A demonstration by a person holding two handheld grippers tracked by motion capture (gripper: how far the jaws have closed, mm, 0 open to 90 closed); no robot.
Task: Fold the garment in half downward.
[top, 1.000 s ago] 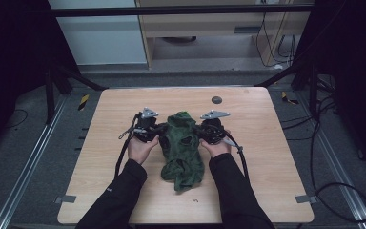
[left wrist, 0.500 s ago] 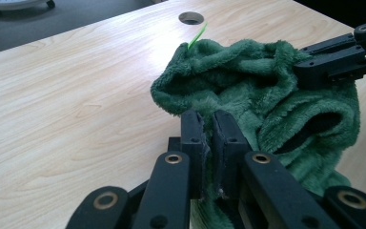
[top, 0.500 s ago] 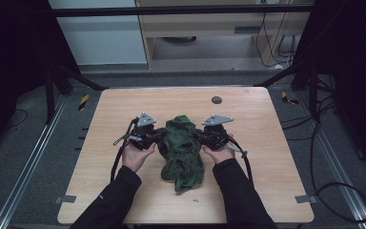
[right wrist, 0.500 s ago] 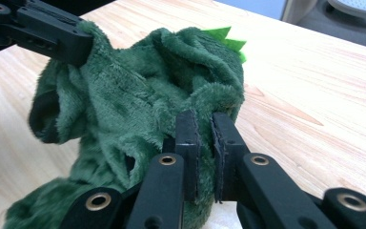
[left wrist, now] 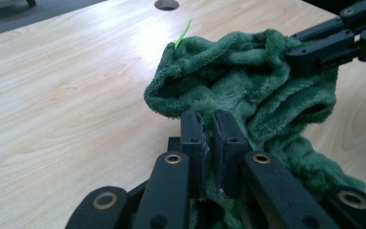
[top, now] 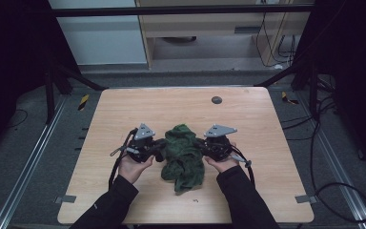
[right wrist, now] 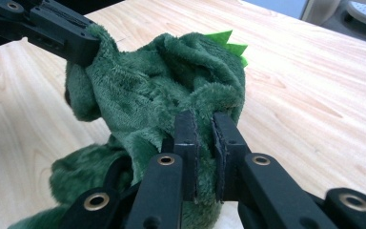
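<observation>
A crumpled dark green plush garment [top: 183,157] with small bright green spikes [right wrist: 228,40] lies on the wooden table [top: 124,109] between my two hands. My left gripper [top: 161,148] is shut on its left edge, with fleece pinched between the pads [left wrist: 208,138]. On the opposite side my right gripper [top: 201,145] is shut on the right edge, fabric caught between its pads [right wrist: 205,143]. Each gripper view also shows the other gripper's jaws clamped on the far side of the cloth [left wrist: 267,90]. The lower part of the garment trails toward the table's near edge.
A small dark round hole [top: 216,100] sits in the tabletop near the far edge. Metal frame legs [top: 76,78] and cables [top: 333,143] surround the table on the grey floor. A cabinet [top: 205,28] stands behind.
Both hands have pulled back toward the near edge of the table, dragging the green garment with them. Both grips stay closed on the cloth.
</observation>
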